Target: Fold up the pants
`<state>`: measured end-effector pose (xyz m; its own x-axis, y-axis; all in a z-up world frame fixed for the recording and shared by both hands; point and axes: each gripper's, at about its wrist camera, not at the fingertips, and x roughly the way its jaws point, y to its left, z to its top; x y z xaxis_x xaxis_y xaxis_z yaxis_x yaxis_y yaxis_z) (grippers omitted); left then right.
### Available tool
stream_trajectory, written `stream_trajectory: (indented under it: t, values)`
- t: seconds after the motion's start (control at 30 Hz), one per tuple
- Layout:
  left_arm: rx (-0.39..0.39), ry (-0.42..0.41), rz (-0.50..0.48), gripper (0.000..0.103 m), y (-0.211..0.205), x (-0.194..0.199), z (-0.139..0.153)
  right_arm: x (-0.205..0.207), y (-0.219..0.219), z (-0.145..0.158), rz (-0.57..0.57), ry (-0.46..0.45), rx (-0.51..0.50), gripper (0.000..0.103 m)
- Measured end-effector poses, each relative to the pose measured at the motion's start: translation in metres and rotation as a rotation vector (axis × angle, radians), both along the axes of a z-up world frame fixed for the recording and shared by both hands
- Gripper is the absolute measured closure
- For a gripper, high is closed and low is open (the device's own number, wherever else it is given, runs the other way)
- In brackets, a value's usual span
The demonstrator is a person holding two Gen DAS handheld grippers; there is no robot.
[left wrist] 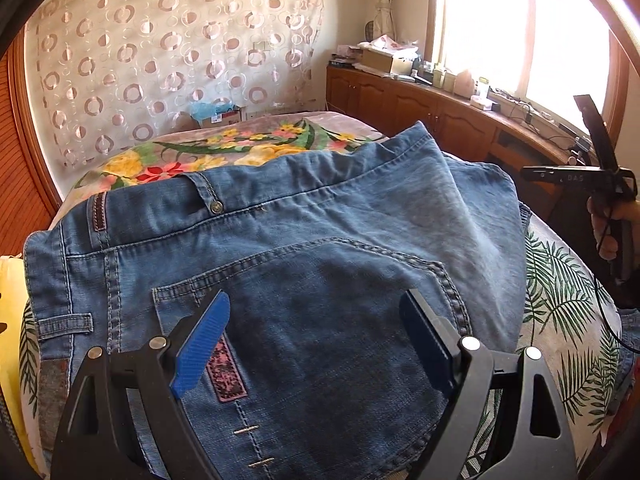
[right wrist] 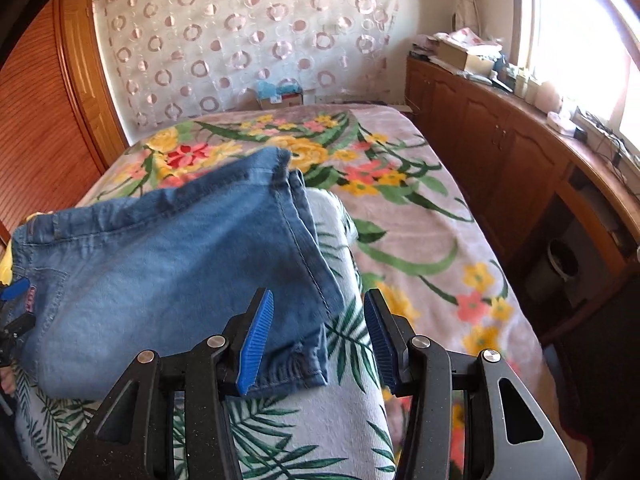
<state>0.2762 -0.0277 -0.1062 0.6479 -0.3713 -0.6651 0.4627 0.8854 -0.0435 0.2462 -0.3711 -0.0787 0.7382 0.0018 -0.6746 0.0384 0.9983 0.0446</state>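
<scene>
Blue denim pants [left wrist: 304, 240] lie folded on a leaf-print cushion [left wrist: 560, 300], back pocket and waistband up. My left gripper [left wrist: 316, 336] is open, its blue pads [left wrist: 202, 348] spread just above the back pocket, holding nothing. In the right wrist view the folded legs [right wrist: 172, 264] end in hems near the cushion [right wrist: 320, 420] edge. My right gripper [right wrist: 318, 338] is open over the hem corner, empty. The right gripper also shows in the left wrist view [left wrist: 592, 176], raised at the right.
A floral blanket [right wrist: 400, 208] covers the bed beyond the cushion. A wooden cabinet [right wrist: 500, 152] with clutter runs along the right under a bright window. A patterned curtain [left wrist: 160, 60] and a small box stand at the far end. Something yellow [left wrist: 10, 320] lies at the left.
</scene>
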Motion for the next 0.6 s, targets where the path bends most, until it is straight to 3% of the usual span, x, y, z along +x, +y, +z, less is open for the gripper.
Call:
stream_trajectory:
  t: [0.43,0.5,0.57,0.6]
  values:
    - [0.009,0.033,0.006,0.016,-0.001,0.005,-0.013,0.028,-0.001,-0.007,-0.011,0.065,0.054,0.054]
    - [0.014,0.032,0.006,0.016,-0.002,0.006,-0.013,0.028,-0.001,-0.006,0.007,0.071,0.059,0.067]
    - [0.012,0.034,0.006,0.016,-0.002,0.006,-0.013,0.025,-0.002,-0.002,0.002,0.061,0.042,0.087]
    - [0.011,0.036,0.006,0.016,-0.002,0.006,-0.013,0.022,-0.001,-0.001,0.011,0.054,0.044,0.090]
